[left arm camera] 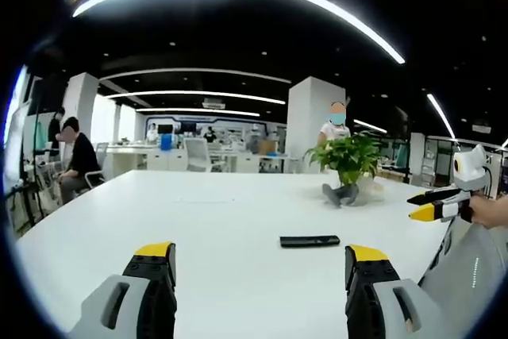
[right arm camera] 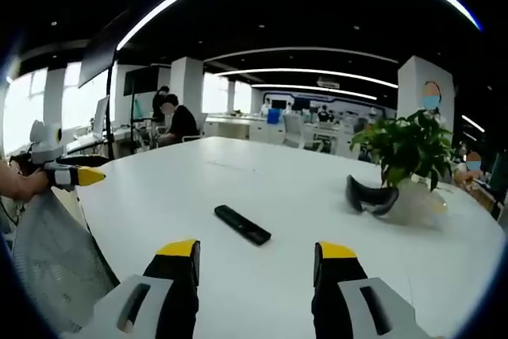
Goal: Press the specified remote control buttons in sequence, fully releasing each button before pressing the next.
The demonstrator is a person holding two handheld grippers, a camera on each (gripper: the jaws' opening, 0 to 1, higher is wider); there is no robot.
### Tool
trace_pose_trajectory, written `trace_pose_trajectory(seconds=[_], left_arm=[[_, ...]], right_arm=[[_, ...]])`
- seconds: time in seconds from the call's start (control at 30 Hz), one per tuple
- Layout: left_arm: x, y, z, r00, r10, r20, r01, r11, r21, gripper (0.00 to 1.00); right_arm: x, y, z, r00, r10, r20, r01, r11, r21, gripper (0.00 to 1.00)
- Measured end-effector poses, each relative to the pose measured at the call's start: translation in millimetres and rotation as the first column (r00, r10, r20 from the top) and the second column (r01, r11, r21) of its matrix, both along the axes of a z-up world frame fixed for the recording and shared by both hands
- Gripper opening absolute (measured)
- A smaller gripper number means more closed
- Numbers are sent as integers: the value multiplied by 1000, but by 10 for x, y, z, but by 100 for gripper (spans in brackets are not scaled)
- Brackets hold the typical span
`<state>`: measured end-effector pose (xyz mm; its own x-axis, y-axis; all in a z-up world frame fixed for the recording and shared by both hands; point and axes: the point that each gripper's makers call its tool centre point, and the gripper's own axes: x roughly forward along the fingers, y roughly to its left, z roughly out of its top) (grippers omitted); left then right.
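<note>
Left claw (left arm camera: 258, 266) spread wide, nothing between its jaws, hovering over the near edge of the white table (left arm camera: 198, 220). Right claw (right arm camera: 255, 263) likewise spread and empty. Black remote (left arm camera: 309, 240) lies flat on the tabletop, toward the middle, apart from both claws. Potted plant (left arm camera: 348, 160) stands further back near the far edge, with a dark curved object (right arm camera: 371, 196) beside it.

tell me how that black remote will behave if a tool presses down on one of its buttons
The remote lies flat on the smooth white table, so tipping looks unlikely. It looks slim and probably light, so an off-centre or slanted press may slide or spin it. It seems rigid, so it should not flex.
</note>
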<state>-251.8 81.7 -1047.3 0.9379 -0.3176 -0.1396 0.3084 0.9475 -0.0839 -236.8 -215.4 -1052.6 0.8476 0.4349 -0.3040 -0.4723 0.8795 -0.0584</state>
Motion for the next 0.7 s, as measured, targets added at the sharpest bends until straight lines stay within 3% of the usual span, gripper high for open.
trace_pose_trajectory(seconds=[0.23, 0.4, 0.53, 0.7], left_arm=[[4, -12, -35, 1000, -5, -17, 5, 1000, 7, 92], [12, 8, -38, 1000, 4, -23, -4, 1000, -13, 93], [5, -20, -44, 1000, -9, -25, 9, 1000, 3, 93], [13, -6, -163, 997, 2, -81, 0, 1000, 27, 94]], right_arm=[[5, 29, -20, 1000, 22, -21, -21, 999, 32, 55], [14, 70, 10, 998, 59, -24, -57, 994, 93, 58], [25, 33, 78, 999, 45, 4, -46, 989, 140, 60], [9, 92, 91, 997, 73, 5, -73, 983, 168, 63]])
